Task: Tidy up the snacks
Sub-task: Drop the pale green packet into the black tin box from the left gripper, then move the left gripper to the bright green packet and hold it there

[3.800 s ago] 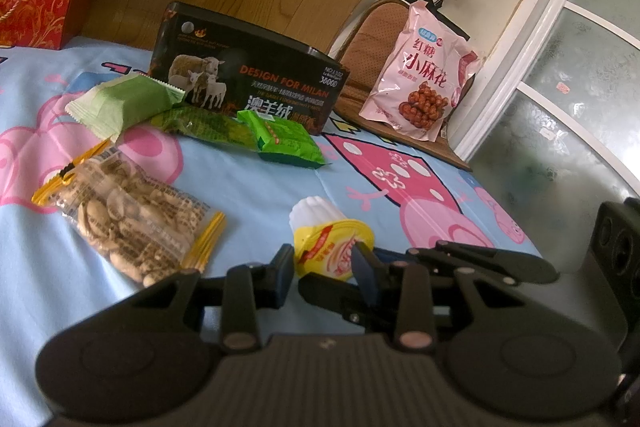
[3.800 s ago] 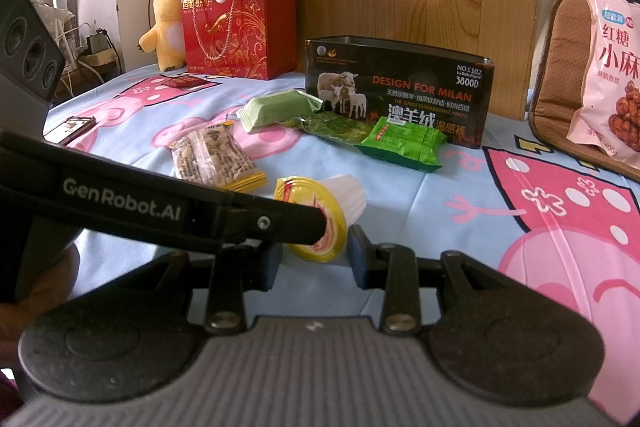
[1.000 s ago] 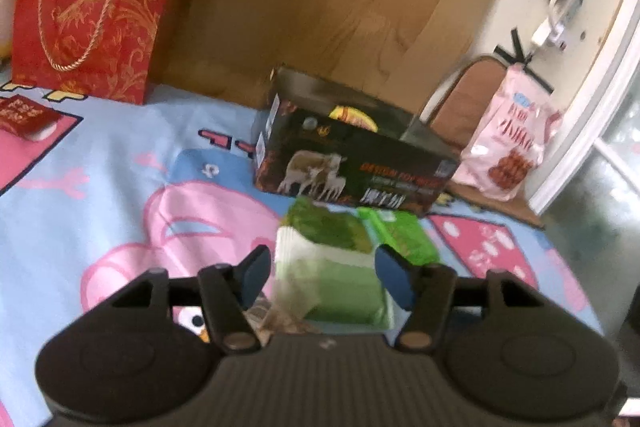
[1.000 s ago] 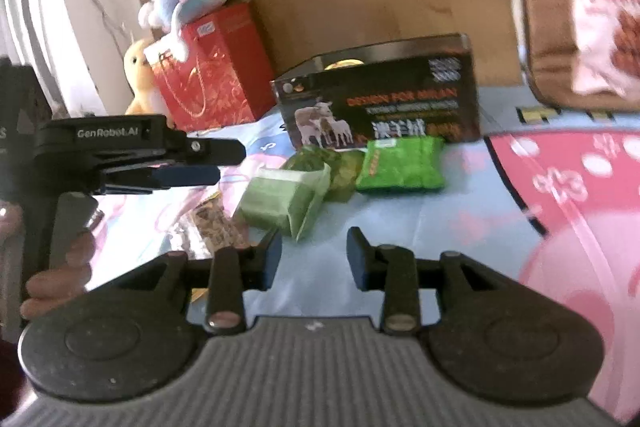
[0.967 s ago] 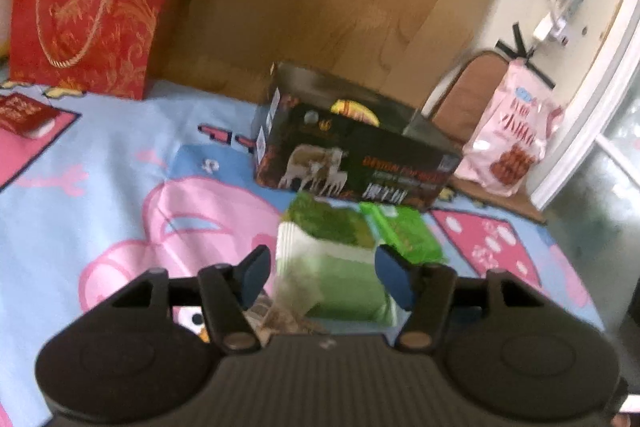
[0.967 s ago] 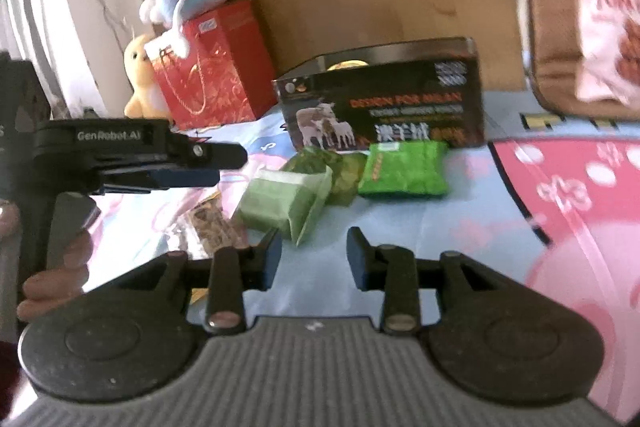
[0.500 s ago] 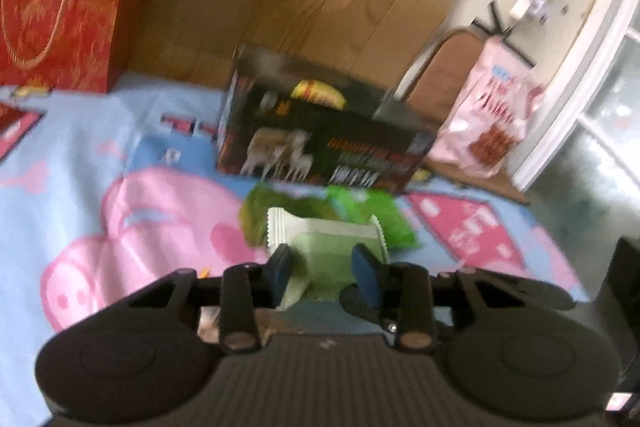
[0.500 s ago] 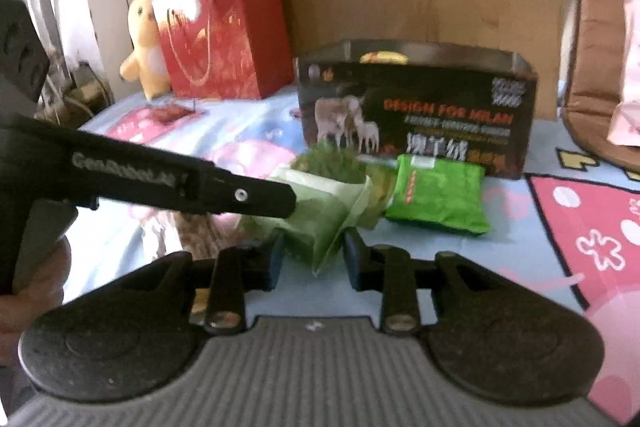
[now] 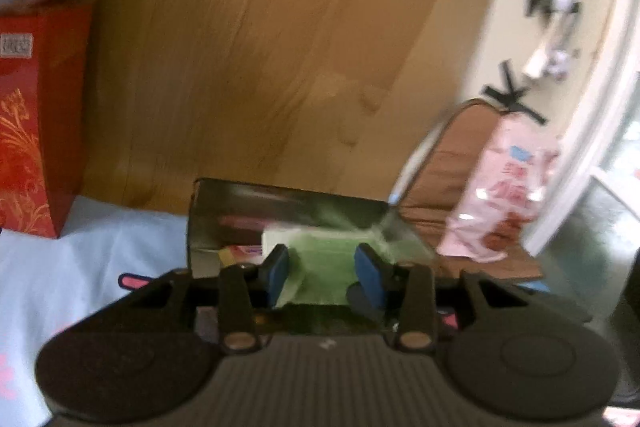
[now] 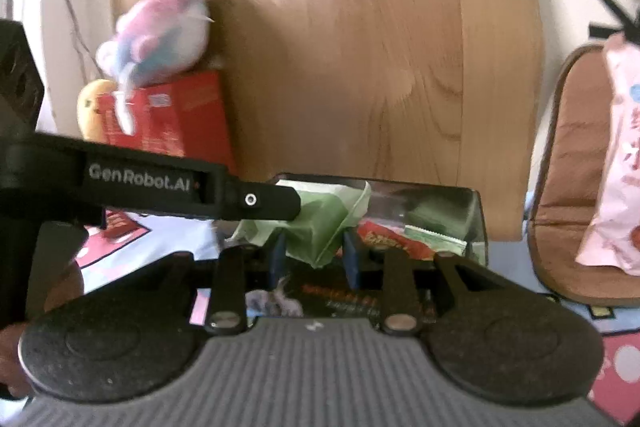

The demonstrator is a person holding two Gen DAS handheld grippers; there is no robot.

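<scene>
Left gripper and right gripper, black with blue pads, both clamped on one pale green crinkled snack packet, left jaws having just eased slightly wider. Packet held above the open black rectangular tin box; inside the box, a red-and-yellow snack. Behind the box, a wooden headboard; left of the box, a red gift bag; right of it, a pink snack bag.
</scene>
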